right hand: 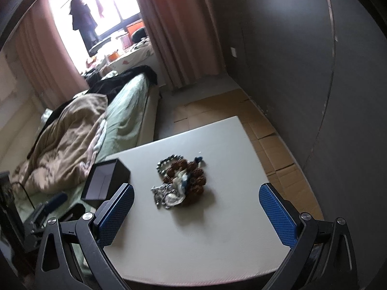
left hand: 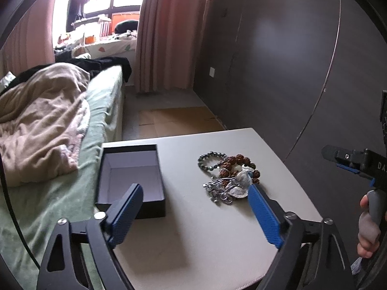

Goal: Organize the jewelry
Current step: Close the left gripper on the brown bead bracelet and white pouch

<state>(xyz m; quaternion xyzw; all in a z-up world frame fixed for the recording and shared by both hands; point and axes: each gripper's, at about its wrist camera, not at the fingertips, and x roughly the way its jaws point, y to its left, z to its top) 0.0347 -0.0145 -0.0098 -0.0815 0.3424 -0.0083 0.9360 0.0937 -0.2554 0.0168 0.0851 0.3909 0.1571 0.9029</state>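
A heap of jewelry (left hand: 228, 177) lies on the white table (left hand: 193, 229): a dark bead bracelet (left hand: 210, 160), a brown seed-bead bracelet (left hand: 238, 163), silver chains (left hand: 219, 191) and a pale pendant. An open black box (left hand: 131, 176) with a grey inside stands at the table's left edge, nothing in it. My left gripper (left hand: 194, 188) is open, hanging over the table between box and heap; its right fingertip sits beside the heap. In the right wrist view the heap (right hand: 180, 183) lies ahead of my open right gripper (right hand: 197, 188), whose jaws hold nothing. The box (right hand: 105, 181) is to the left.
A bed (left hand: 60, 145) with a green sheet and a beige blanket adjoins the table's left side. A dark wardrobe wall (left hand: 278, 72) runs along the right. Flat cardboard (right hand: 266, 140) covers the floor beyond the table. A hand (left hand: 367, 229) holds the right gripper's handle at the far right.
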